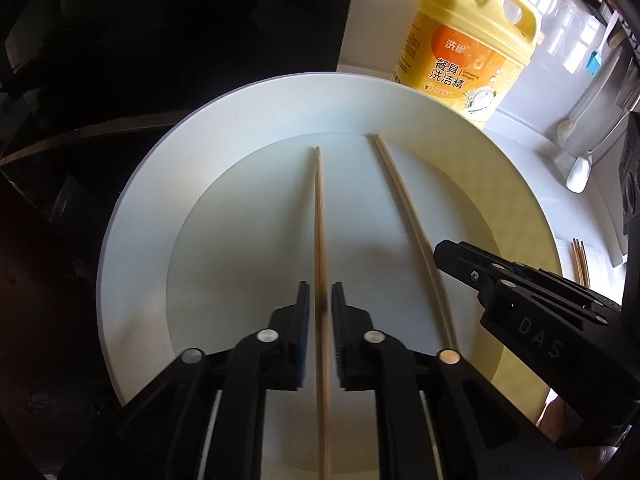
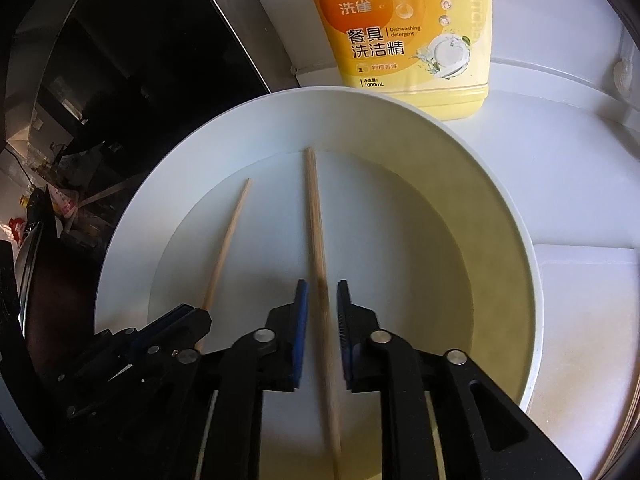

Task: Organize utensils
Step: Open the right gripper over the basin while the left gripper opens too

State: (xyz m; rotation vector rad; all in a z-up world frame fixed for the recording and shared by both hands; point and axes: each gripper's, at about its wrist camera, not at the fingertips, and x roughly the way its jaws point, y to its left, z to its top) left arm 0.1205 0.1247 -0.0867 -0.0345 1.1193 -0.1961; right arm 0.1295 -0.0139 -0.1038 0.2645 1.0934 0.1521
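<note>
Two slim pale-wood chopsticks are laid apart on white plate [image 1: 132,208]: left chopstick [image 1: 319,208], right chopstick [image 2: 316,220]; each is straddled by slightly parted jaws, left gripper [image 1: 320,312], right gripper [image 2: 323,312]

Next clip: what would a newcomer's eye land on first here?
Two wooden chopsticks, left chopstick and right chopstick, lie on a big white plate. Each runs between slightly parted jaws of the left gripper or right gripper. Behind stands a yellow detergent jug.

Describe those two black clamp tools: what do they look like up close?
Both are matte black. The left gripper and right gripper each have two hinged fingers with round silver rivets and blue ribbed pads inside. White letters "DAS" mark the right one's side.
</note>
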